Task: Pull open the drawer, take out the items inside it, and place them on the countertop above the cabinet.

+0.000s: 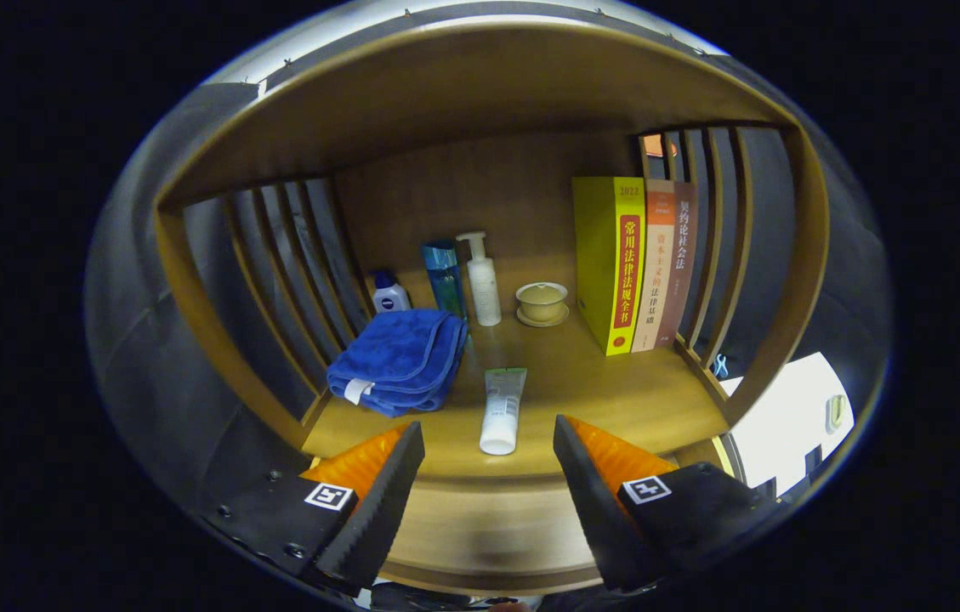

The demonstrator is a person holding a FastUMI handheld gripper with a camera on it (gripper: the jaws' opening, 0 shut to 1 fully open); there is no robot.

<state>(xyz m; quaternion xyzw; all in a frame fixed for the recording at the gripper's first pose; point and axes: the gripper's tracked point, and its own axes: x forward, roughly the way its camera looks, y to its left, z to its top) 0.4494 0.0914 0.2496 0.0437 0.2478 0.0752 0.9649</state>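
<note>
The tongs (pixel 488 438) are spread wide and hold nothing. Just ahead of them, between the fingers' line, one white squeeze tube with a green end (pixel 502 410) lies on the wooden counter (pixel 616 399). Beyond lie one folded blue towel (pixel 401 359), three bottles (pixel 482 279), one beige lidded cup on its saucer (pixel 542 303), and three upright books (pixel 634 263)

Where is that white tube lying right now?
In the gripper view, the white tube lies flat on the wooden countertop, just ahead of the open jaws, right of the blue towel.
</note>
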